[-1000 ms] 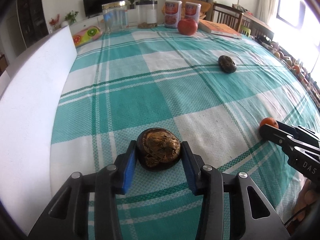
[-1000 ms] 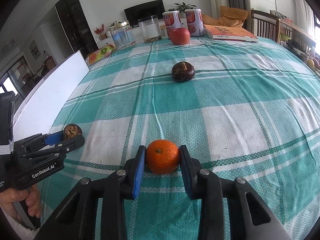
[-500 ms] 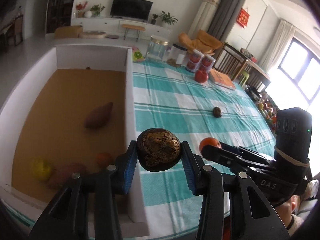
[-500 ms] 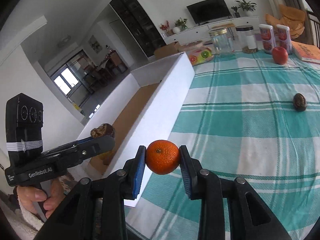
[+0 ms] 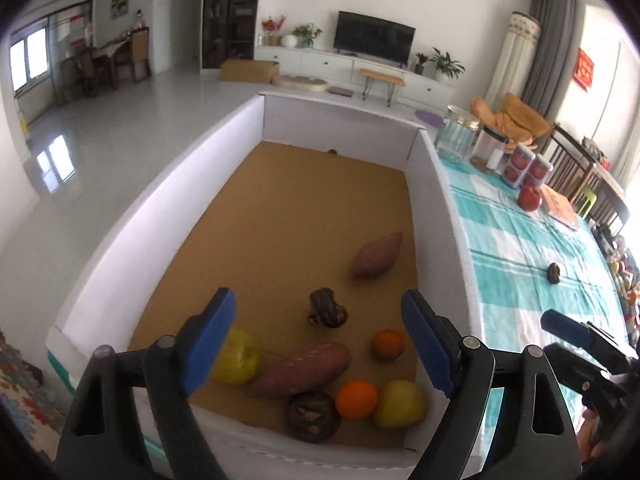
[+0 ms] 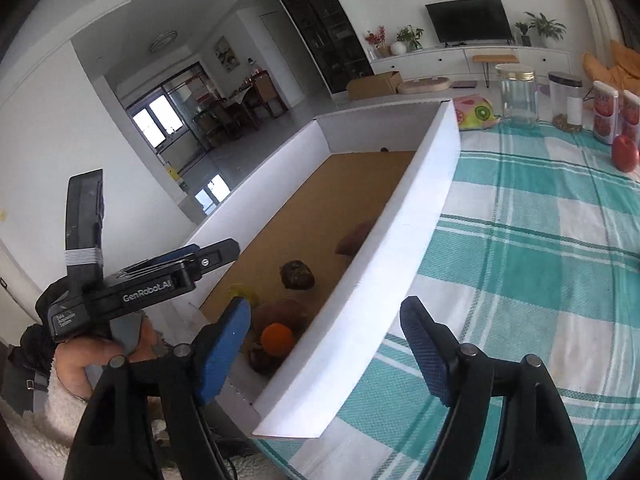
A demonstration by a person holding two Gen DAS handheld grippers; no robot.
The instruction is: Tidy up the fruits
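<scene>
**Teal checks, white box, fruit inside**

Teal-and-white checked cloth [image 6: 540,264] covers the table, and along its edge stands a long white cardboard box [image 5: 440,216] with a brown floor. Both claws hang over the near end of that box, pointing down into it.

The left gripper [image 5: 318,340] has its blue-padded jaws opening, with nothing between them; under the gap a dark mangosteen [image 5: 326,309] lies loose on the box floor. The right gripper [image 6: 324,344] is likewise opening and grips nothing; it straddles the box's near wall, and an orange [image 6: 277,338] shows just inside that wall.

On the box floor are two sweet potatoes, one long one [image 5: 304,368] near the front and a second [image 5: 378,256] further back. Around the front one sit a yellow-green apple [image 5: 236,356], a second apple [image 5: 400,404], a second orange [image 5: 387,345] and another dark mangosteen [image 5: 314,416].

Out on the cloth, well apart from the box, remain a red apple [image 5: 529,198] beside two cans and a lone mangosteen [image 5: 554,272].
</scene>
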